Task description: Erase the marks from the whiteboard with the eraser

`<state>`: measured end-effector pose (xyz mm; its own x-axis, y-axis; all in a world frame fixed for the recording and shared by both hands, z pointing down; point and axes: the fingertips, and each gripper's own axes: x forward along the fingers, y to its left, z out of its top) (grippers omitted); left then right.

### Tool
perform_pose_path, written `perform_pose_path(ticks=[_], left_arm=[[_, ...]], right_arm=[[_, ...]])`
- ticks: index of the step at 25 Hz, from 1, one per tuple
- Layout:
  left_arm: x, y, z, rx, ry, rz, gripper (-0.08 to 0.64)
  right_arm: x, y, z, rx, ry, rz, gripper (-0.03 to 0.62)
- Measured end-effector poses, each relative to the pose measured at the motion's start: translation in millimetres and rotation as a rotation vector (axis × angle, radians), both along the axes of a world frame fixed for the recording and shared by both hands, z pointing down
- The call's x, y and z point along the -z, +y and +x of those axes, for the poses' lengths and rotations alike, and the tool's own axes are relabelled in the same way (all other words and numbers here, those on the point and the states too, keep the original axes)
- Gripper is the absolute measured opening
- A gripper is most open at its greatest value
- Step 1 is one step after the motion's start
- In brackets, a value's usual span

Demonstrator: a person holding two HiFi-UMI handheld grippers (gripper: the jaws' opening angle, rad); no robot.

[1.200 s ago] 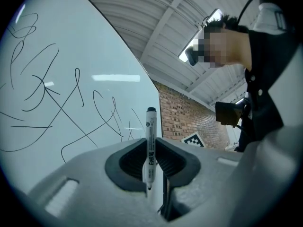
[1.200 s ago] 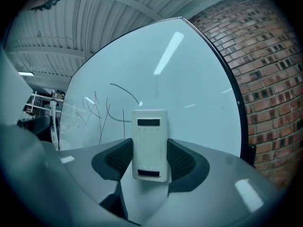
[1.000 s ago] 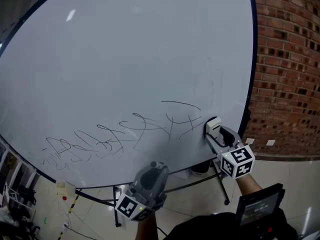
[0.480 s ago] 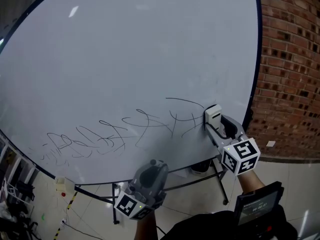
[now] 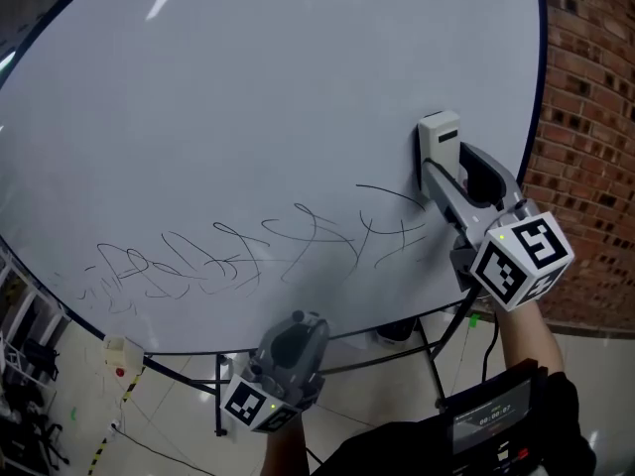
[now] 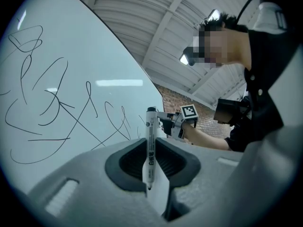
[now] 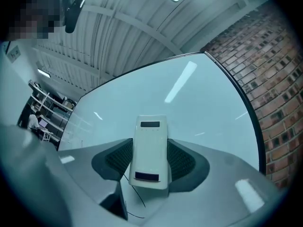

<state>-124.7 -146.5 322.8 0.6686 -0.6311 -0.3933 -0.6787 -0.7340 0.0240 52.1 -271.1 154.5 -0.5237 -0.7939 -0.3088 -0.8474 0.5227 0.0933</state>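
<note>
Clamped on the eraser [image 5: 438,133] near the whiteboard's [image 5: 248,87] right edge, the right gripper [image 5: 448,172] should press it flat and sweep down across the marks [image 5: 288,251]; the left gripper [image 6: 150,167] pinches a marker [image 6: 151,141].

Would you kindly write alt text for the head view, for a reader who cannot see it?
The right tongs hold a white eraser to a whiteboard, just above the right end of black scribbles. The left tongs hang low, near the board's lower edge; a brick wall stands at right.
</note>
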Motion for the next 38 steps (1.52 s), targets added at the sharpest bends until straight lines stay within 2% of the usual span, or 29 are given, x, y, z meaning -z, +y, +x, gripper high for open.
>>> perform_pose_path(ticks=[3, 6, 18, 23, 31, 38], left_arm=[[-1.8, -3.9, 2.1, -0.010, -0.008, -0.007, 0.057], [0.5, -6.7, 8.4, -0.026, -0.017, -0.005, 0.057], [2.1, -8.8, 26.9, -0.078, -0.036, -0.006, 0.057], [0.0, -9.0, 30.7, -0.078, -0.043, -0.012, 0.057], [-2.0, -7.6, 33.9, -0.072, -0.046, -0.016, 0.057], [2.1, -3.5, 28.7, -0.058, -0.022, -0.009, 0.057]], right_arm=[[-13.2, 0.9, -0.7, -0.021, 0.001, 0.006, 0.231], [-49.2, -0.3, -2.3, -0.025, 0.012, -0.024, 0.231], [-281.4, -9.4, 14.5, -0.035, 0.051, -0.314, 0.231], [-340.5, -9.9, 15.4, -0.047, 0.107, -0.409, 0.230], [-340.8, -10.5, 14.5, -0.052, 0.110, -0.466, 0.230], [-247.7, -8.4, -4.6, -0.023, 0.062, -0.366, 0.232]])
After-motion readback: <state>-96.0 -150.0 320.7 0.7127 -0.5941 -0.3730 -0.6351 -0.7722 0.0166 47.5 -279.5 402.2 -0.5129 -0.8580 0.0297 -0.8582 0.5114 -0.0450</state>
